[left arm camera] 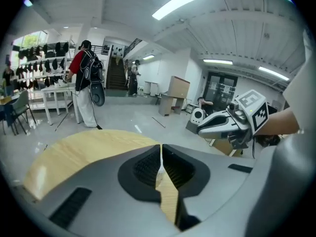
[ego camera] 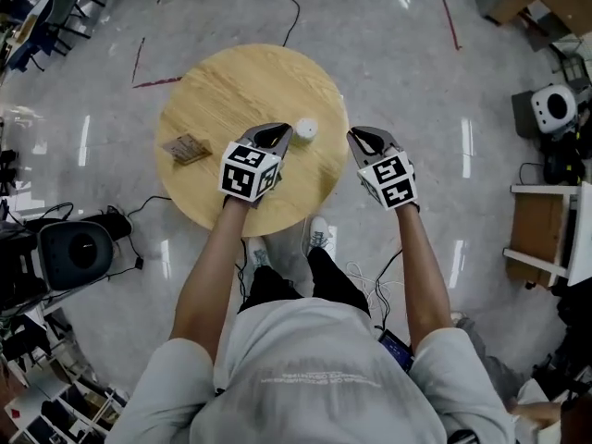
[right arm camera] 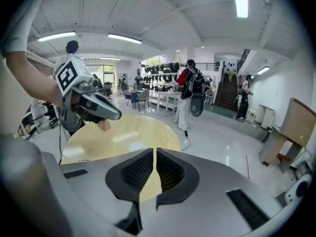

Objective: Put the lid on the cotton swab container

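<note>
- The round wooden table (ego camera: 231,91) fills the upper centre of the head view, on a glossy grey floor (ego camera: 398,54).
- The left gripper (ego camera: 276,134) hangs over the table's middle; its jaws are clenched with nothing between them.
- The right gripper (ego camera: 362,138) sits at the table's right edge, likewise clenched and empty.
- The white cotton swab container (ego camera: 306,129) stands on the table between the two grippers, just right of the left one.
- A small brown object (ego camera: 185,148) lies at the table's left.
</note>
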`<act>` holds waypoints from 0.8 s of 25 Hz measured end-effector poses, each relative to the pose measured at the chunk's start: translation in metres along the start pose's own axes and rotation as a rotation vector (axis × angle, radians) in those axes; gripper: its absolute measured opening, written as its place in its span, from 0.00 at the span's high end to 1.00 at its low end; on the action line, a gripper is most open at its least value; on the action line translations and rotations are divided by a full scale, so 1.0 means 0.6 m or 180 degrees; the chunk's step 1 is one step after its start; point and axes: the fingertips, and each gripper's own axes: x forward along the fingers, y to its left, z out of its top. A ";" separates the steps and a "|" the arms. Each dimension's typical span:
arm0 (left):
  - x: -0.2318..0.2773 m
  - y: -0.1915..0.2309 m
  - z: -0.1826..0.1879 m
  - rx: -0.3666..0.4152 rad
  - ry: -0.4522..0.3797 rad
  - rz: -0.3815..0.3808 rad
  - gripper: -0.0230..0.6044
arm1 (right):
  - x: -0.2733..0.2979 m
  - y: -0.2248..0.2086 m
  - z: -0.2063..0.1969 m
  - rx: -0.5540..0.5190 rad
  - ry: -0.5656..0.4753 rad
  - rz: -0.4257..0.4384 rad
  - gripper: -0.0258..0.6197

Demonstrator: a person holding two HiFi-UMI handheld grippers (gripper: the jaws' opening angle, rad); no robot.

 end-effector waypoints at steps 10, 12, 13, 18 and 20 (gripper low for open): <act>-0.185 0.002 0.157 0.0596 -0.0555 -0.0013 0.93 | -0.196 0.002 0.165 0.0056 -0.0399 -0.0847 0.92; -0.220 -0.004 0.185 0.0813 -0.0646 -0.0029 0.93 | -0.230 0.014 0.200 -0.0032 -0.0486 -0.0984 0.92; -0.239 -0.007 0.197 0.0905 -0.0697 -0.0030 0.93 | -0.247 0.024 0.218 -0.0079 -0.0529 -0.1045 0.92; -0.341 -0.004 0.228 0.1183 -0.0877 -0.0067 0.93 | -0.297 0.101 0.300 -0.0250 -0.0684 -0.1225 0.92; -0.370 -0.006 0.236 0.1275 -0.0944 -0.0071 0.93 | -0.310 0.126 0.325 -0.0295 -0.0745 -0.1273 0.92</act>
